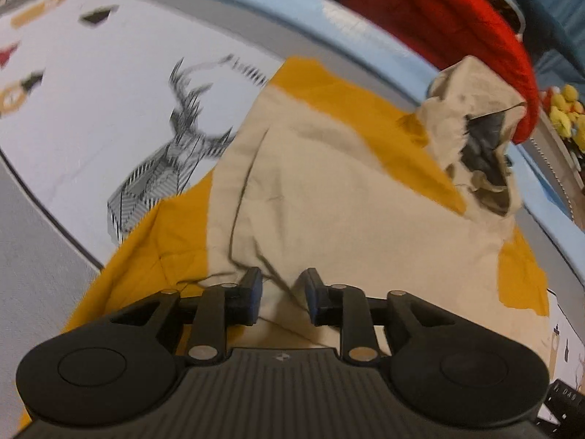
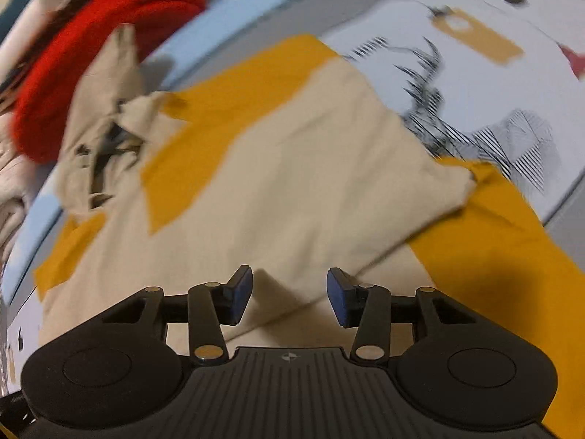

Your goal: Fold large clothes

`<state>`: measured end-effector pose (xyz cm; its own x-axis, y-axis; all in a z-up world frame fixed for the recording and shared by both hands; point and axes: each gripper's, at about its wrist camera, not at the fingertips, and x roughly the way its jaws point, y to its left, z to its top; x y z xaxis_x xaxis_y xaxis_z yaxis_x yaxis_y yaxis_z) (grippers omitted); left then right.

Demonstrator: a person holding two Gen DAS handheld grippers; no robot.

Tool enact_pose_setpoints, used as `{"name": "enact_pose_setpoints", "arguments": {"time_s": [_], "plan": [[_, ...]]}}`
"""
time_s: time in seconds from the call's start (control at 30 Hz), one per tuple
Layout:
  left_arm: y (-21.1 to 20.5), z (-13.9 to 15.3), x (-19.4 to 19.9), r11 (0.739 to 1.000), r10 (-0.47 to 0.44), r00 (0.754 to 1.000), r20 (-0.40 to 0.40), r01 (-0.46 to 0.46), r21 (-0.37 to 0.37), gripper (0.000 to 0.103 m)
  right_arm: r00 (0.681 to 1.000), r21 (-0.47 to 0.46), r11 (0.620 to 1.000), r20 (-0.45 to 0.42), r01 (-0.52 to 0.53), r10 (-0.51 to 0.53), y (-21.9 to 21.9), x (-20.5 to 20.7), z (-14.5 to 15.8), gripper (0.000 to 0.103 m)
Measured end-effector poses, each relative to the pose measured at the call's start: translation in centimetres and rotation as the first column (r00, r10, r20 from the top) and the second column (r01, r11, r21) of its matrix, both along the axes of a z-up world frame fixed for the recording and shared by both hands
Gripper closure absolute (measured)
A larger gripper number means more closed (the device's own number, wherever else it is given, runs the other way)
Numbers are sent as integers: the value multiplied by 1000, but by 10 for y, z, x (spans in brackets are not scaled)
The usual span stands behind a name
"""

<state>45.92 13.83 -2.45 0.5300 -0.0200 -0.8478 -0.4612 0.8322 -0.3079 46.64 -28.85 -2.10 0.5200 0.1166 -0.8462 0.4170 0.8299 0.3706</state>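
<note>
Both grippers look just released: left gripper (image 1: 281, 294) jaws narrowly apart, right gripper (image 2: 289, 294) wider, neither pinching cloth. Beige garment (image 1: 329, 190) lies folded over on the yellow sheet (image 1: 164, 248), directly ahead (bunched end far, near the red pile (image 1: 438, 11)). Next: regrip that far end and fold it in.

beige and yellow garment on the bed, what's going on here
A person with a handheld gripper in each hand is folding a beige and mustard-yellow garment spread on a deer-print bedsheet. Beige fabric is doubled over itself near both tools. The left gripper and right gripper both hang open just above the cloth, gripping nothing. A red garment lies in a pile at the far edge.
</note>
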Motion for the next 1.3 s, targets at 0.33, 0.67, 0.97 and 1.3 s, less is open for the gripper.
{"name": "enact_pose_setpoints", "arguments": {"time_s": [0.33,0.67,0.97,1.3], "plan": [[-49,61,-19,957,-212,965,152,174,233,70,984,-87,995,168,-52,66,5,-20,61,56],[-87,102,-76,891,-375,895,241,276,362,70,921,-297,947,322,-120,217,5,-66,114,55],[-90,158,-206,884,-310,926,213,198,424,64,860,-292,945,433,-149,269,-5,-108,145,55],[-135,285,-306,900,-252,918,306,106,423,56,821,-207,971,528,-122,216,-27,-128,167,54]]}}
